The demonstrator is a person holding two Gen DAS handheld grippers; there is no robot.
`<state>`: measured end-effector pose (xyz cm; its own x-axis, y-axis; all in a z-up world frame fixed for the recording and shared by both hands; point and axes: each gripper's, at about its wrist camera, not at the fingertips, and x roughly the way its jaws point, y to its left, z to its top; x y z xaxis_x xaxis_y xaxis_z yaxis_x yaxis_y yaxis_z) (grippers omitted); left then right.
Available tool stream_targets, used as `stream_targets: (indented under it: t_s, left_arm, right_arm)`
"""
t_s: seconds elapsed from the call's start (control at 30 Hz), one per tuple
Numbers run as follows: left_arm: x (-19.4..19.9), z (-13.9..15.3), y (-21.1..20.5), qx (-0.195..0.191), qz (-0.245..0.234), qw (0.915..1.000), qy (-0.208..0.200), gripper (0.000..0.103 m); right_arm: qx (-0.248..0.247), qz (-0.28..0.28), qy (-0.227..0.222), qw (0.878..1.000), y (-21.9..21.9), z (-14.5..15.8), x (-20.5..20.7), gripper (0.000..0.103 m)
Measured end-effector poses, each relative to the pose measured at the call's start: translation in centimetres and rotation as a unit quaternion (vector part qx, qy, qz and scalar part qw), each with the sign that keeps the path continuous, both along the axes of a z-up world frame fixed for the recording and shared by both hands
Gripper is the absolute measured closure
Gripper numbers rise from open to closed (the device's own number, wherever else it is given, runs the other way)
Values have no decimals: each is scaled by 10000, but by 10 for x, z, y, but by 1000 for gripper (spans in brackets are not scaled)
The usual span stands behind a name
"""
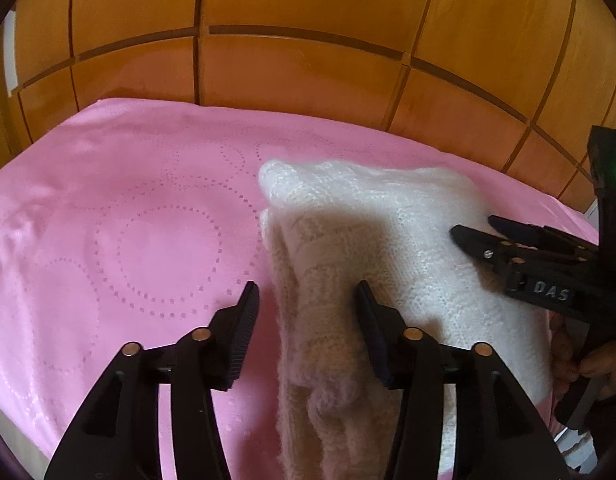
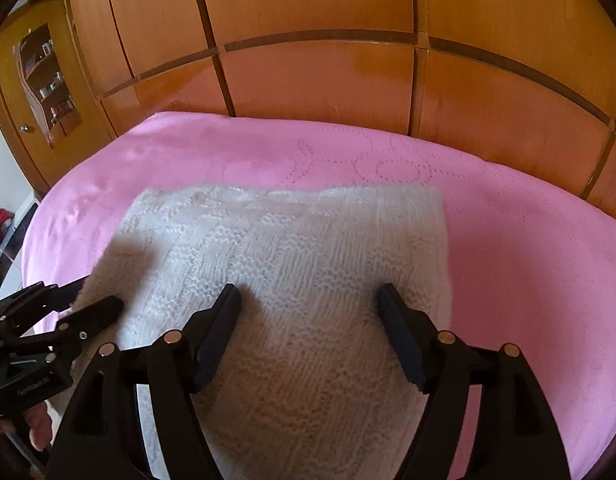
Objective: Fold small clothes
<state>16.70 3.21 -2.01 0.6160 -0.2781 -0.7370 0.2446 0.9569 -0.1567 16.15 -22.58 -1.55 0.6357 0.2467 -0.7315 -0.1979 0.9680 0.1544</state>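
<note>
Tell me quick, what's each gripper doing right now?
Left gripper: open, jaws straddling the left edge of the white knit garment, gripping nothing.
Right gripper: open, over the garment's middle, holding nothing.

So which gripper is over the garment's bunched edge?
The left gripper: it straddles the white knit garment's bunched left edge. The right gripper hangs over the flat middle.
</note>
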Motion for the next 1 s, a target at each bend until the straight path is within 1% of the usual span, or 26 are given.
stream_targets:
  t_s: [0.13,0.2,0.27,0.33,0.37,0.43,0.47,0.5,0.57,0.63,0.67,0.7,0.77,0.83,0.9,0.93,0.97,1.0]
  left_arm:
    - [0,-1,4,-14,27,10000,-4,44]
    - [1,-4,6,-30,53,10000,-4,39]
    - [3,-7,10,-101,76,9999,8,35]
    - [5,-11,14,-208,71,9998,29,30]
    - [6,-12,16,-275,58,9996,51,29]
    - [10,-18,24,-611,-6,9979,193,28]
    - [13,-23,30,-838,-28,9960,311,26]
    - [15,-26,34,-1014,-23,9940,399,22]
    - [23,-37,45,-1530,-55,9860,665,21]
    - [29,-47,54,-2012,-100,9752,916,21]
    - [31,-51,57,-2193,-137,9705,995,21]
    - [32,-53,58,-2297,-169,9677,1026,21]
    - [34,-58,59,-2529,-249,9609,1097,24]
    - [35,-61,58,-2854,-438,9499,1199,41]
    - [34,-63,54,-3077,-616,9410,1265,51]
    - [33,-62,51,-3127,-694,9391,1242,57]
    - [32,-62,49,-3171,-743,9374,1231,59]
    - [31,-62,48,-3250,-756,9346,1232,63]
  right_arm:
    - [302,19,-54,9995,-13,10,-6,16]
    - [488,-87,-70,9987,-23,14,-8,14]
    - [797,-266,4,9965,-42,13,-10,9]
    - [1147,-404,169,9924,-63,4,-11,9]
    - [1294,-442,266,9902,-70,-1,-10,8]
    - [1769,-432,525,9819,-85,-15,-11,7]
    - [1927,-425,620,9784,-90,-20,-11,5]
    - [2055,-421,676,9754,-93,-26,-12,4]
    - [2339,-351,758,9687,-97,-36,-13,4]
    - [2614,-235,830,9614,-98,-42,-14,4]
    - [2706,-159,865,9587,-97,-45,-15,4]
    - [2751,-77,875,9574,-95,-48,-15,3]
    - [2794,78,860,9563,-92,-49,-16,3]
    - [2835,222,907,9544,-85,-49,-14,4]
    - [2854,376,962,9528,-76,-50,-13,10]
    - [2791,434,998,9541,-71,-50,-14,14]
    - [2751,491,1010,9548,-68,-48,-15,23]
    - [2826,522,1051,9520,-66,-46,-16,29]
